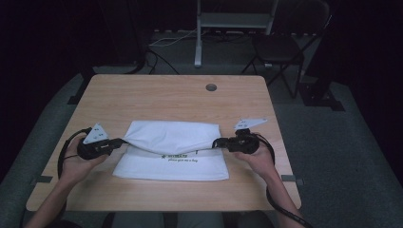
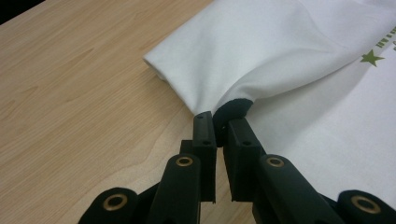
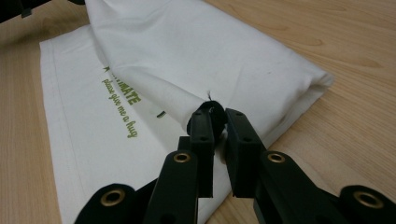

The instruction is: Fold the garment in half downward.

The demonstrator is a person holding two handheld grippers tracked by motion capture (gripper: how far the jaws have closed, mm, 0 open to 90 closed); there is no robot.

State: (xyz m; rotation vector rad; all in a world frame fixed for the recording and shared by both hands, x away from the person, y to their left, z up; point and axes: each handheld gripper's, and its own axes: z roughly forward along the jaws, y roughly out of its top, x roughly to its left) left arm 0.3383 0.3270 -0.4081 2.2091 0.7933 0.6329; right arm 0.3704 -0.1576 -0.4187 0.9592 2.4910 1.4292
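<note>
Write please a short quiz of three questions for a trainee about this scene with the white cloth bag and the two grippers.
1. True or false: both the left gripper and the right gripper are shut on the white bag.
2. What colour is the print on the bag?
A. red
B. green
C. blue
3. In the high view, where does the folded-over part of the bag lie: on the half near the person or on the far half?

Key
1. True. Each gripper pinches one corner of the folded-over cloth.
2. B. A green star and green words show on the flat layer.
3. On the far half; the near half lies flat on the table with the print showing.
</note>
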